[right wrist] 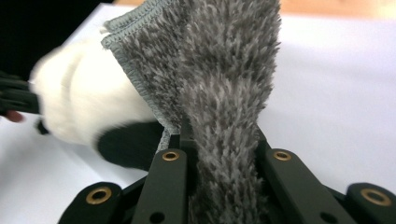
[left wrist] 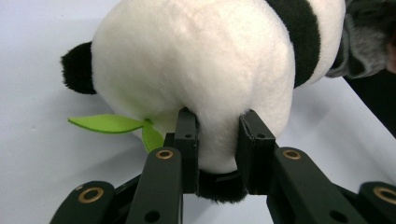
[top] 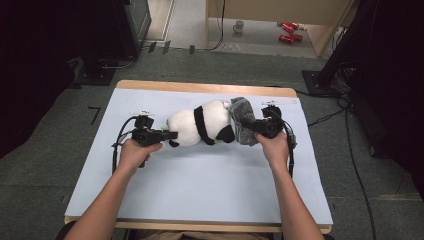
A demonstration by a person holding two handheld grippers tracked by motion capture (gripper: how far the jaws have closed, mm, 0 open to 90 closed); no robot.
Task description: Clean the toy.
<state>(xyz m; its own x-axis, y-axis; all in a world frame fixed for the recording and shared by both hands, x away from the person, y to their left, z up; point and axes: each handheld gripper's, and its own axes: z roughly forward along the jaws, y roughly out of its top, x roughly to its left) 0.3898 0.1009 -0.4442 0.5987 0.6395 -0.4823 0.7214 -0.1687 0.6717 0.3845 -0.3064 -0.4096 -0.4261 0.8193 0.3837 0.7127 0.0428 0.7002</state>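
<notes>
A black-and-white panda plush [top: 202,124] lies on its side in the middle of the pale table [top: 200,185]. My left gripper [top: 169,134] is shut on the panda's rear end; in the left gripper view its jaws pinch the white fur [left wrist: 217,140], and a green felt leaf [left wrist: 109,124] sticks out beside them. A grey fluffy cloth [top: 242,120] lies over the panda's head end. My right gripper [top: 256,127] is shut on that cloth, which bunches between the jaws [right wrist: 224,154] in the right gripper view, with the panda [right wrist: 84,112] behind it.
The table's far wooden edge [top: 200,88] lies beyond the toy. Cables [top: 350,145] run over the floor to the right. A mug [top: 239,26] and red cans [top: 289,31] sit far off on the floor.
</notes>
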